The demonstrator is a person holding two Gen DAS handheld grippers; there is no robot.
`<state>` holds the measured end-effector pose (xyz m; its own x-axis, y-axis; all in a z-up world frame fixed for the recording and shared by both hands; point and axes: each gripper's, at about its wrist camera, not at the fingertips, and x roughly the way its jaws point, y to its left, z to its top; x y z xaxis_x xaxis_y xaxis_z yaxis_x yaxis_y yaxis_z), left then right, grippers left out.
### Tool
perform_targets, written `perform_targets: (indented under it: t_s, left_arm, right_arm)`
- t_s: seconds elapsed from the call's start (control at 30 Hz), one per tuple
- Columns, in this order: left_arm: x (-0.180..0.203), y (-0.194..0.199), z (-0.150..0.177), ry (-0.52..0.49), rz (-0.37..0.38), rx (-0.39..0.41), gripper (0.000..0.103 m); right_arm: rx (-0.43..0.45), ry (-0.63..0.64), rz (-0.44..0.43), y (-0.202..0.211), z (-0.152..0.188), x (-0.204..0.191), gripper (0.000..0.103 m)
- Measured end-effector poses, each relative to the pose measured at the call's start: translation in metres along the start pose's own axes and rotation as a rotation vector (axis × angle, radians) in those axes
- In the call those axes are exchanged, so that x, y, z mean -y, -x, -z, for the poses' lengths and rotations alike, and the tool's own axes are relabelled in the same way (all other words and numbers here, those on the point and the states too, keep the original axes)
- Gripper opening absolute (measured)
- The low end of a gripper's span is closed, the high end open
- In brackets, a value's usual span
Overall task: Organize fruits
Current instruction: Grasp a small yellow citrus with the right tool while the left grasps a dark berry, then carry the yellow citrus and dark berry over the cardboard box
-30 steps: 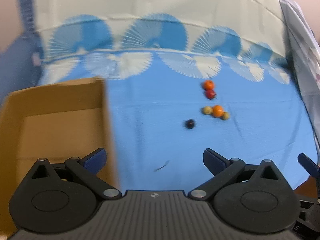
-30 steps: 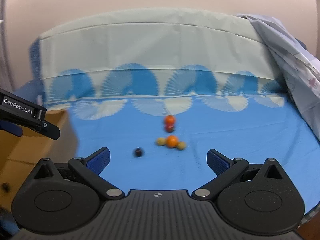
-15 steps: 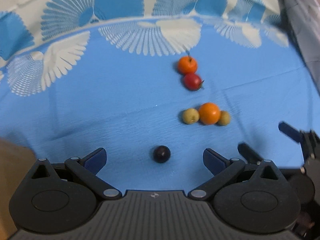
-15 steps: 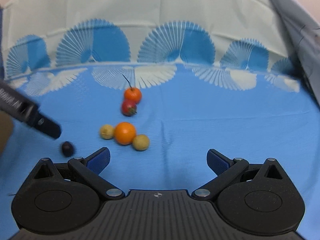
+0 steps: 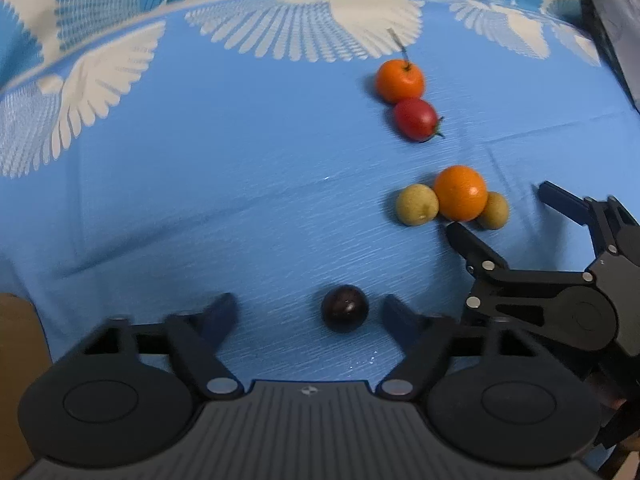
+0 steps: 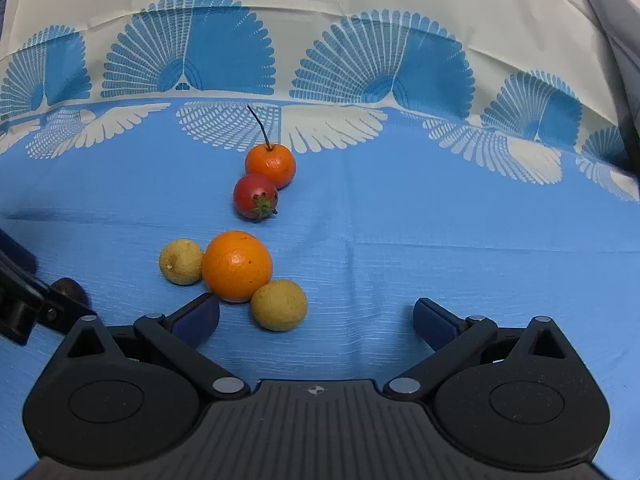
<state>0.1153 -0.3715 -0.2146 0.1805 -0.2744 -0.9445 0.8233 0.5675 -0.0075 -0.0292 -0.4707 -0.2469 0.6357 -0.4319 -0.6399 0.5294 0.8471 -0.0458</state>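
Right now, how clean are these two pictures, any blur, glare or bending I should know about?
Left wrist view: the left gripper, jaws closing around the dark fruit without touching it, has smeared fingers; the big orange carries a small glare spot. Right wrist view: sharp fruit, soft even light, faint shadows. Both: fisheye bends the blue cloth pattern into arcs.

blue fan-patterned cloth (image 6: 400,220), dark plum (image 5: 344,308)

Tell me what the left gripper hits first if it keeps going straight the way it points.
Most likely the dark round fruit: it sits between the left gripper's closing jaws, nearer the right finger, pads not yet touching. Beneath it is only the blue cloth. Depth is hard to judge.
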Motion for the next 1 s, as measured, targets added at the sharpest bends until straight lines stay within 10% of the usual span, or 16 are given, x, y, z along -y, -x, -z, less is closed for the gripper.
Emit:
perform_targets:
  t_s: [0.13,0.43,1.0]
  left_arm:
    - [0.000,0.008,0.002,0.012,0.056,0.020,0.026]
    - [0.002,0.043,0.017,0.041,0.087,0.064,0.026]
    - [-0.026,0.224,0.107,0.107,0.139,0.285,0.026]
  right_arm:
    - [0.013,0.045,-0.067,0.014,0.002,-0.008,0.030]
    - [0.013,0.022,-0.055,0.040,-0.002,-0.012,0.029]
    - [0.144,-0.005,-0.110,0.199,-0.024,-0.058,0.029]
